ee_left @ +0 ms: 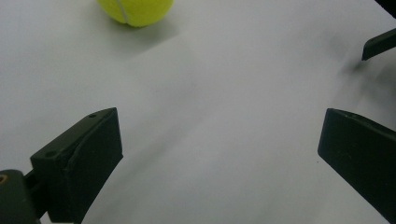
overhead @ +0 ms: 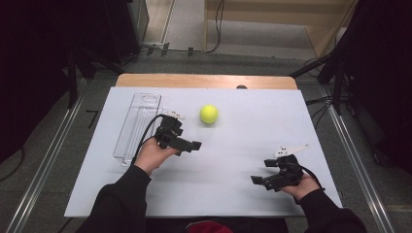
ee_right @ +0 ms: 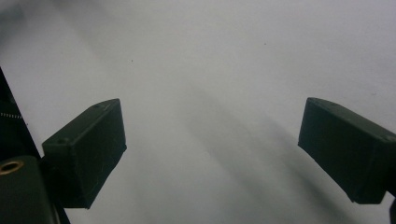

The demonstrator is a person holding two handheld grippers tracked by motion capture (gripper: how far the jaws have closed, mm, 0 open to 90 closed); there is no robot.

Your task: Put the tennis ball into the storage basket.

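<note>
A yellow tennis ball (overhead: pixel 209 114) rests on the white table top (overhead: pixel 233 145), toward the back middle. My left gripper (overhead: pixel 187 141) is held just short of the ball on its near-left side and points to the right. Its jaws stand wide apart with nothing between them. In the left gripper view (ee_left: pixel 219 130) the ball (ee_left: pixel 135 11) lies at the top left, well beyond the jaws. My right gripper (overhead: pixel 262 171) hovers near the front right, pointing left. It is open over bare table (ee_right: pixel 212 121).
A clear plastic tray (overhead: pixel 137 127) lies lengthwise along the left side of the table, right beside my left hand. A wooden strip (overhead: pixel 204 80) edges the far side. A jaw of the other gripper (ee_left: pixel 379 44) shows at the right in the left gripper view.
</note>
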